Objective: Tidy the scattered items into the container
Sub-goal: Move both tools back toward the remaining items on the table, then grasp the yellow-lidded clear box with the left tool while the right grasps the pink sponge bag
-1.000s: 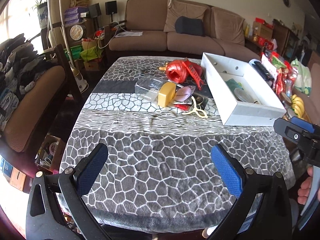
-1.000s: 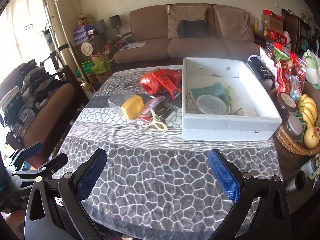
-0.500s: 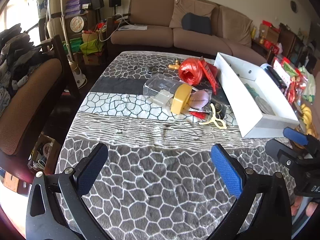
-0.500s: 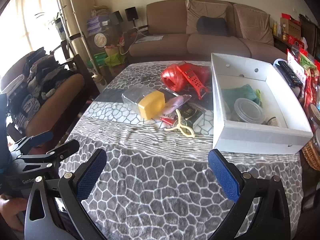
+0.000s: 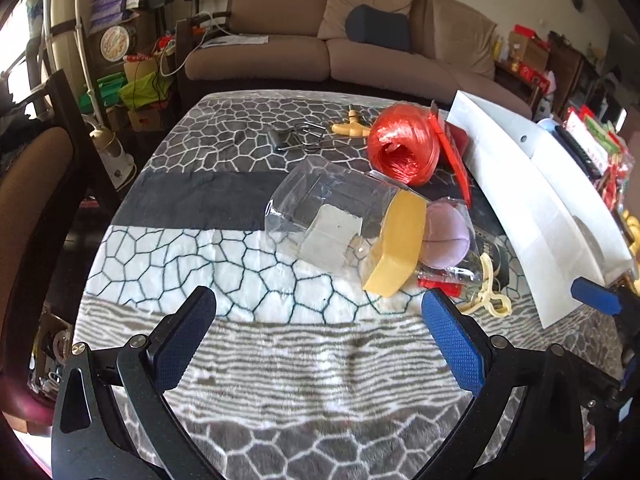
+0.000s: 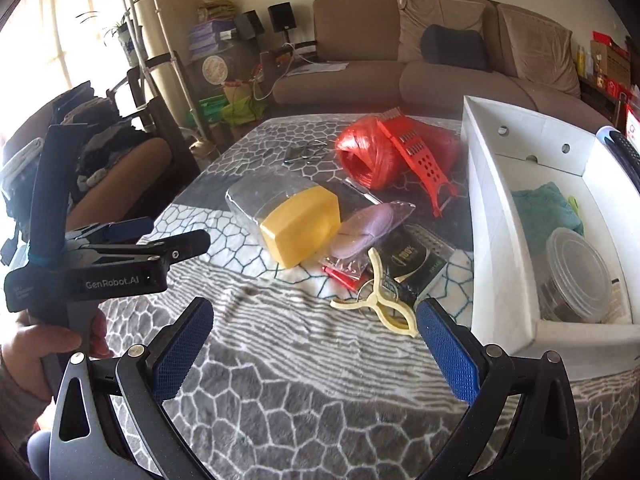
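Right wrist view: white box [image 6: 504,216] holds few items; yellow-lidded jar [image 6: 288,216], twine [image 6: 366,156], peg [image 6: 380,304] left beside it; both grippers [image 6: 312,344] agape, empty.

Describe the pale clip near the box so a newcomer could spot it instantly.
Start at the white box on the patterned table. Just off its near left corner lies the cream clothespin, at the near edge of the clutter. Unlike the yellow-lidded jar and red twine ball behind, it is small, flat and two-pronged.
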Demonstrator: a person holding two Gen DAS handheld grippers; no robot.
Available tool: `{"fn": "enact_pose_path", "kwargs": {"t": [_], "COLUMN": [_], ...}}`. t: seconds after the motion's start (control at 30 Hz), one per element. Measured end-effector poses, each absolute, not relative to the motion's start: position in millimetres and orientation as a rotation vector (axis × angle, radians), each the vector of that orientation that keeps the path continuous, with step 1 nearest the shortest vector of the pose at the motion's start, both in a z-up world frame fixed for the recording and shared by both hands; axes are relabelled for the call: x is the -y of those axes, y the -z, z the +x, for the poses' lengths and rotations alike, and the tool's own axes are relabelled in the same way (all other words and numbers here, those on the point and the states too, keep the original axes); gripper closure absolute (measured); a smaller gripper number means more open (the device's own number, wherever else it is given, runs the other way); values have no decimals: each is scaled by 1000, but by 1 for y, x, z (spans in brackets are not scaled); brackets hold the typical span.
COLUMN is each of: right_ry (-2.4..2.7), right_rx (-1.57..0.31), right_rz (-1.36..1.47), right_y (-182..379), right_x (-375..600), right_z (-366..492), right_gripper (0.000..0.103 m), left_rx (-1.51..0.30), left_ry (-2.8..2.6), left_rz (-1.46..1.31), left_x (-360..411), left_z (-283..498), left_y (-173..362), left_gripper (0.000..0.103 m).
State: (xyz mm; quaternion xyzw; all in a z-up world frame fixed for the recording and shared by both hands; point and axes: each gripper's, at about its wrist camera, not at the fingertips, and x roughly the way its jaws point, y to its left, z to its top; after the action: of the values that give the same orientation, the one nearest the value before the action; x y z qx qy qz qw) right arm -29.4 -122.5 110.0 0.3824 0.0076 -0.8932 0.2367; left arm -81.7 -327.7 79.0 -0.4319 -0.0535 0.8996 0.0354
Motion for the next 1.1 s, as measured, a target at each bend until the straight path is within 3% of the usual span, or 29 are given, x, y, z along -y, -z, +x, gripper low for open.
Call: {"fn": "enact_pose_path", "kwargs": {"t": [0.23,0.5,0.63,0.9,1.1], "right_ry": [2405,2340,2308,2304,2326], "right_rx": [86,183,217,147,159], "right_rz": [1005,966,943,945,944], "right_y": [-88,-77,-80,-78,-75], "right_x": [120,108,100,105,102], "right_z": [-62,-78,-72,-69,-74], "right_gripper": [0,0,0,0,0], "left_rx": [77,125,51,-12,127], "left_ry": [-2652,-2576,-2562,-2575,-2614], "left_rz": [-1262,-1128,-1133,-1253,-1310], "left_x": [313,309,295,297,300], "left_z": [-121,-133,-141,-181,-194], "left_y": [-44,-41,-38,-14,-6], "left_gripper": [0,0,0,0,0]}}
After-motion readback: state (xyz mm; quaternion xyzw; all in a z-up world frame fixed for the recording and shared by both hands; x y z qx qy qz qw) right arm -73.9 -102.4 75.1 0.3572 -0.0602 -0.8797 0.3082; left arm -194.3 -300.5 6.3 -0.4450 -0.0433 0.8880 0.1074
